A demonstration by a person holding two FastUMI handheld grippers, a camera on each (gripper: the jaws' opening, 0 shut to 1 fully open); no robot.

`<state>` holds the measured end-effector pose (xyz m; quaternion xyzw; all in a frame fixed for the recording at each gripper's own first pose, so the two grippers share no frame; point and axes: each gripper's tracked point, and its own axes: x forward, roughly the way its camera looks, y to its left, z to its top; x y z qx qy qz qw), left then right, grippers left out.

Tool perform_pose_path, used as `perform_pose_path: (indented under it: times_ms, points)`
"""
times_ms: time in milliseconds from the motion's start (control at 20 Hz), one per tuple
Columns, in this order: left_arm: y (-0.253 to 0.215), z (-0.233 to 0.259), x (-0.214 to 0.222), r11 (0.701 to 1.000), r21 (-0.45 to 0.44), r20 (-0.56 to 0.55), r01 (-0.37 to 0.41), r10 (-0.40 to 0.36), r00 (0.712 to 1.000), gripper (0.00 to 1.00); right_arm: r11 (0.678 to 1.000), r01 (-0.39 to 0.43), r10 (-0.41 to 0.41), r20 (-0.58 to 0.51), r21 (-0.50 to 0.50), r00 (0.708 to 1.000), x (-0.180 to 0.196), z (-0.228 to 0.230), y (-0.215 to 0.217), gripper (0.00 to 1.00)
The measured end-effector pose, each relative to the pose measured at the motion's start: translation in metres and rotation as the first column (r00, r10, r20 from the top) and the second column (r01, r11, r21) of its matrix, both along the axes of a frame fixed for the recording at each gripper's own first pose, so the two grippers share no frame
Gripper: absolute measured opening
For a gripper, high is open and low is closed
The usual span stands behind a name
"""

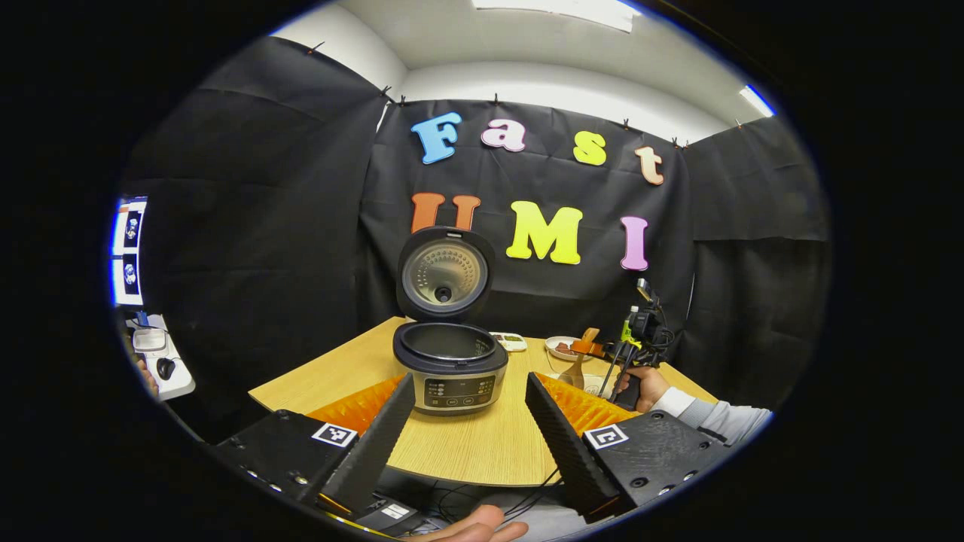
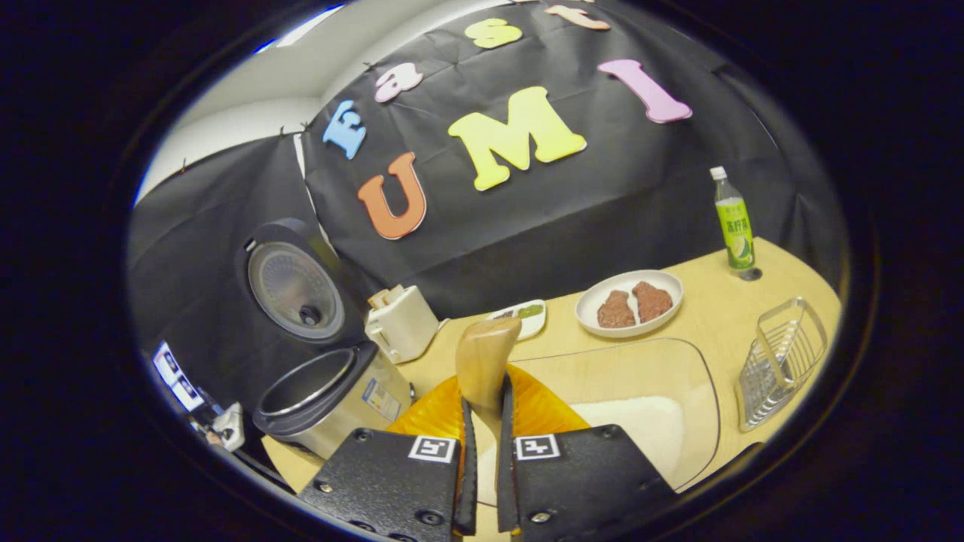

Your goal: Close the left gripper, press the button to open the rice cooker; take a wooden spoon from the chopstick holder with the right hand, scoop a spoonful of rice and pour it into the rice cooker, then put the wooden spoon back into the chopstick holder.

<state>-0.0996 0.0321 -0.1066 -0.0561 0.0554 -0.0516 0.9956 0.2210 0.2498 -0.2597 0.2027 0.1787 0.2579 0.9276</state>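
Observation:
The rice cooker (image 1: 452, 370) stands open on the wooden table (image 1: 467, 452), its lid (image 1: 446, 275) raised upright. My left gripper (image 1: 468, 384) is open, its fingers wide apart on either side of the cooker and short of it. My right gripper (image 2: 482, 403) is shut on the wooden spoon (image 2: 486, 354), whose bowl points up and forward over the glass dish of rice (image 2: 640, 425). The cooker (image 2: 324, 399) sits to the spoon's left. The wire chopstick holder (image 2: 779, 361) stands at the right. In the left gripper view, a hand (image 1: 649, 384) holds the right gripper (image 1: 636, 335) with the spoon (image 1: 576, 370).
A plate with two pieces of meat (image 2: 629, 301), a small dish (image 2: 523, 316), a white toaster (image 2: 399, 320) and a green bottle (image 2: 734, 222) line the back of the table. A hand (image 1: 471, 531) rests below the table's front edge.

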Motion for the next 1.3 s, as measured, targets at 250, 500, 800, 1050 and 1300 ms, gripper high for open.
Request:
perform_pose_path:
  times_ms: [250, 500, 800, 1050, 1300]
  points:
    - [0.0, -0.001, 0.002, 1.0, -0.016, -0.002, 0.009, -0.009, 1.0, 0.94, 0.965, 0.105, -0.063, -0.177, 0.239, 0.982, 0.015, -0.01, -0.036, 0.14]
    - [-0.008, -0.003, -0.001, 0.999, 0.016, -0.007, 0.032, -0.032, 0.999, 0.94, 0.918, 0.162, -0.087, -0.216, 0.362, 0.973, 0.017, 0.003, -0.056, 0.13]
    - [-0.01, -0.007, 0.0, 0.998, 0.04, -0.011, 0.038, -0.038, 0.999, 0.94, 0.838, 0.236, -0.146, -0.215, 0.492, 0.966, 0.016, 0.014, -0.093, 0.13]
    - [-0.012, -0.015, 0.001, 0.997, 0.073, -0.034, 0.036, -0.034, 0.999, 0.94, 0.72, 0.253, -0.111, -0.253, 0.646, 0.961, 0.012, 0.03, -0.106, 0.13]
    - [-0.013, -0.016, 0.001, 0.994, 0.107, -0.035, 0.033, -0.03, 0.999, 0.94, 0.611, 0.255, -0.06, -0.277, 0.75, 0.959, 0.007, 0.055, -0.113, 0.13]
